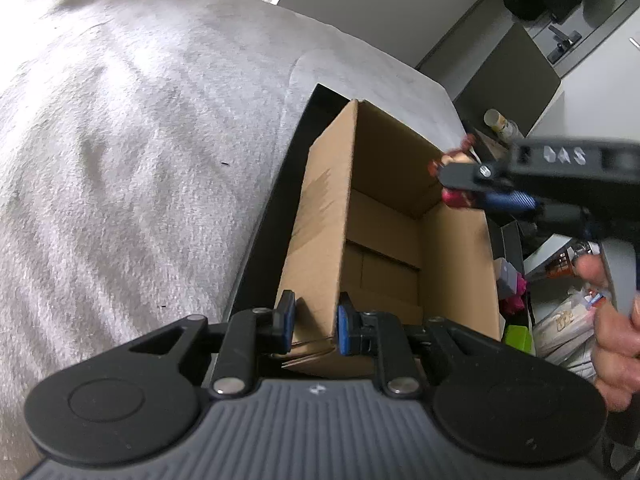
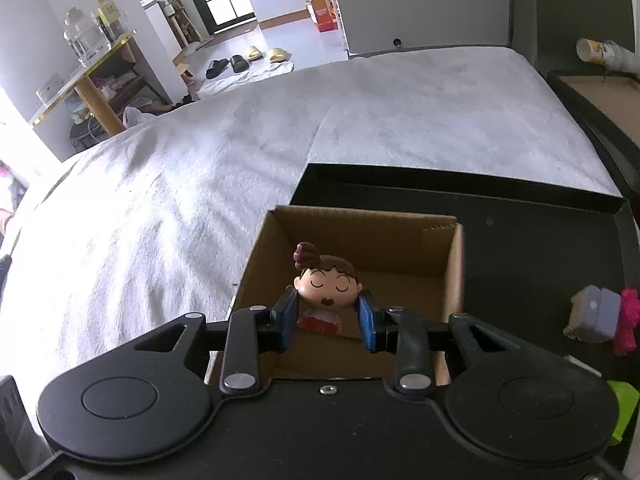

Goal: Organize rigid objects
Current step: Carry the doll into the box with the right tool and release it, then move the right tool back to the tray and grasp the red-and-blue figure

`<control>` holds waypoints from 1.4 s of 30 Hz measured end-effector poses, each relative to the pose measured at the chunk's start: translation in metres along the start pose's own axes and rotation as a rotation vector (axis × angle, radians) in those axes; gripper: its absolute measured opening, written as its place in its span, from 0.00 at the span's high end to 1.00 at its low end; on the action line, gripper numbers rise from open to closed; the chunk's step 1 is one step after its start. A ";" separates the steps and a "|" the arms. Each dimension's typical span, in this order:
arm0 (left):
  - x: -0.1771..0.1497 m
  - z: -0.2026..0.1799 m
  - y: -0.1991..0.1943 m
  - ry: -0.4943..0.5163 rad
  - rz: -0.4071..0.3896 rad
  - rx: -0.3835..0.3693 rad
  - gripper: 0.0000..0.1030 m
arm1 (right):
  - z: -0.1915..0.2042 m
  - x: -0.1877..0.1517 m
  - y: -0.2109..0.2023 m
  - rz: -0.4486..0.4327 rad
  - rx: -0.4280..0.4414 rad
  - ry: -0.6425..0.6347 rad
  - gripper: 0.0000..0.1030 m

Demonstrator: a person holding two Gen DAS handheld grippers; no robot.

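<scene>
The right gripper is carrying a small figurine, its blue pads pressing on either side of the body just under the oversized head, which looks like the sensible place to hold it: the toy is probably light, hard plastic, smooth and a bit slippery, and top-heavy enough to tip if pinched lower. It is showing a round pale face with closed eyes, dark brown hair with a side tuft, and a red skirt. In the right wrist view it is hanging at lower centre, over the open cardboard box. The left gripper is clamping the box's near wall, steadying it at lower centre of its own view.
</scene>
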State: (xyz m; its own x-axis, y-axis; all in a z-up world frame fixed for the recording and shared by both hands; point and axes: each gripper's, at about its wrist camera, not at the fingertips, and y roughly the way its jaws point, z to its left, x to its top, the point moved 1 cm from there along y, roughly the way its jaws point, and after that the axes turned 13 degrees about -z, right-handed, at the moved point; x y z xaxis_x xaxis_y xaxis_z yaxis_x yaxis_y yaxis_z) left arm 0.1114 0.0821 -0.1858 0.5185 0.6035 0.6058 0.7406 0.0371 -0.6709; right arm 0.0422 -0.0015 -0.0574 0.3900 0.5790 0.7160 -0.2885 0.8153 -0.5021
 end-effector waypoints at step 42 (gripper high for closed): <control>-0.007 -0.020 0.005 0.116 -0.066 0.070 0.81 | -0.150 -0.073 -0.052 0.120 -0.266 0.141 0.26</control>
State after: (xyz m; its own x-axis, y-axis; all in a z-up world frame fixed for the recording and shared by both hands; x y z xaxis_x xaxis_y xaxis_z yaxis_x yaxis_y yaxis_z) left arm 0.1202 0.0625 -0.1848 0.5183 0.5019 0.6924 0.7454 0.1317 -0.6535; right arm 0.1601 -0.0846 -0.1560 0.4898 0.6518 0.5790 -0.1084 0.7045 -0.7014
